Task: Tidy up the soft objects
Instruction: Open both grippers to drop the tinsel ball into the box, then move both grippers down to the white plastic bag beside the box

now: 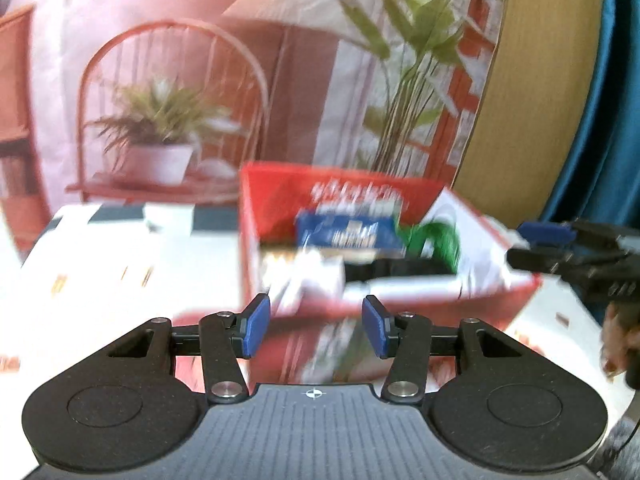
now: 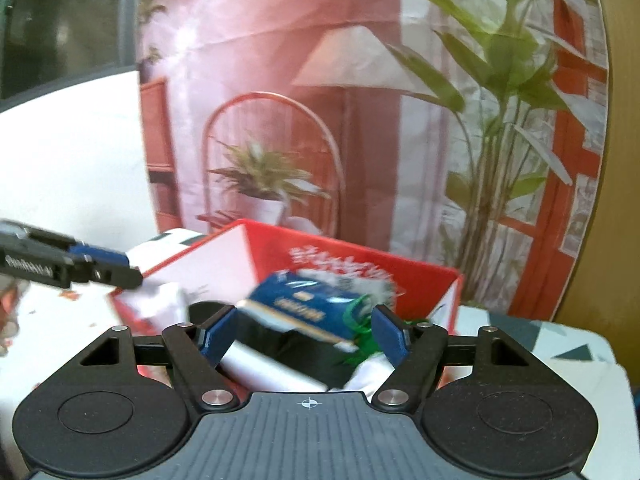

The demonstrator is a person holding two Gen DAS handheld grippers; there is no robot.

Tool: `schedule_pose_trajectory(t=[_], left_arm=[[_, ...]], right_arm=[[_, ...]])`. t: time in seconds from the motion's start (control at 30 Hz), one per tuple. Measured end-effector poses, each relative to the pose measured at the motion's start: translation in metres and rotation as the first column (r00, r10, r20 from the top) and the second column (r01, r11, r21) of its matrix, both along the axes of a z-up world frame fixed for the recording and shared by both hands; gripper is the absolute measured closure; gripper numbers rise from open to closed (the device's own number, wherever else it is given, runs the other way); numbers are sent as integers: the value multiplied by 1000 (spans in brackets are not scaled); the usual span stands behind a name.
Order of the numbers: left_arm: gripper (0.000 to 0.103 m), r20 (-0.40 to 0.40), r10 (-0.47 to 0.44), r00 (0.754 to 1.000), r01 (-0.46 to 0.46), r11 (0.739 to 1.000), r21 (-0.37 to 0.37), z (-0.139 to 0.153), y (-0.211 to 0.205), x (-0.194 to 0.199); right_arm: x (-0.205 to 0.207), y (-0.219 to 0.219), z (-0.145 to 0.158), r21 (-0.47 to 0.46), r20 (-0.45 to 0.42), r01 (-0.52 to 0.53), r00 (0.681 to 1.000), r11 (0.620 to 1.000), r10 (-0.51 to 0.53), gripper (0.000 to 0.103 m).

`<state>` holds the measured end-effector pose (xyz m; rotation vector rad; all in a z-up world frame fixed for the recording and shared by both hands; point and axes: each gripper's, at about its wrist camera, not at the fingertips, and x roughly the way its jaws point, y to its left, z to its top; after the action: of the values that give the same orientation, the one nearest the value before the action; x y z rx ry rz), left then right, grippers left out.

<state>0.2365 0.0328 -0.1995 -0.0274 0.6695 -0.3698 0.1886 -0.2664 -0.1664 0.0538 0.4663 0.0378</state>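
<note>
My left tool [image 1: 316, 326] hanging released before the red box [image 1: 400, 300] on the worktop [image 1: 100, 264], my right tool [image 2: 304, 334] gaping over it, blue pack [image 2: 308, 306] lying inside, just ahead between its fingers, untouched.

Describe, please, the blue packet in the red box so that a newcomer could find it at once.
Start at the red box on the white table, before the backdrop printed with plants. Among the soft packs inside, the blue packet lies tilted on top, near the middle. It alone is dark blue with pale lettering; beside it are a green-and-white pack and white ones.
</note>
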Motion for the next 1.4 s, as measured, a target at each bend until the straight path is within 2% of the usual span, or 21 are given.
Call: schedule_pose_trajectory(t=[0.13,0.2,0.4,0.63,0.9,1.0,1.17,1.23,1.4], left_arm=[[50,-65,26,998,-26,1000,0,-25,12,-18],[50,-98,45,994,-46,999,-7,-38,15,-23],[50,-112,64,992,-63,998,13,-62,9,-39],[50,-144,53,988,-50,998,26,-82,0,-56],[49,-149,56,987,-54,998,20,-87,0,-62],[49,-148,56,987,-53,998,20,-88,-1,-63],[49,-146,54,988,-52,998,18,-90,-2,-63],[49,-144,55,988,-53,998,16,-90,-2,-63],[49,-138,53,989,-51,999,17,-90,-2,-65]], right_arm=[[-24,18,-10,78,-13,-9,1000,997,10,34],[-31,27,-18,78,-23,-15,1000,997,17,34],[-43,57,-67,83,-152,-30,988,996,42,34],[-55,81,-117,13,-280,-34,959,999,36,34],[-48,98,-134,-48,-333,-34,943,998,16,31],[-45,102,-139,-65,-325,-37,946,997,14,26],[-40,105,-141,-93,-300,-34,954,995,5,24],[-39,109,-141,-126,-286,-40,958,991,2,25],[-33,108,-141,-130,-272,-16,962,991,-20,31]])
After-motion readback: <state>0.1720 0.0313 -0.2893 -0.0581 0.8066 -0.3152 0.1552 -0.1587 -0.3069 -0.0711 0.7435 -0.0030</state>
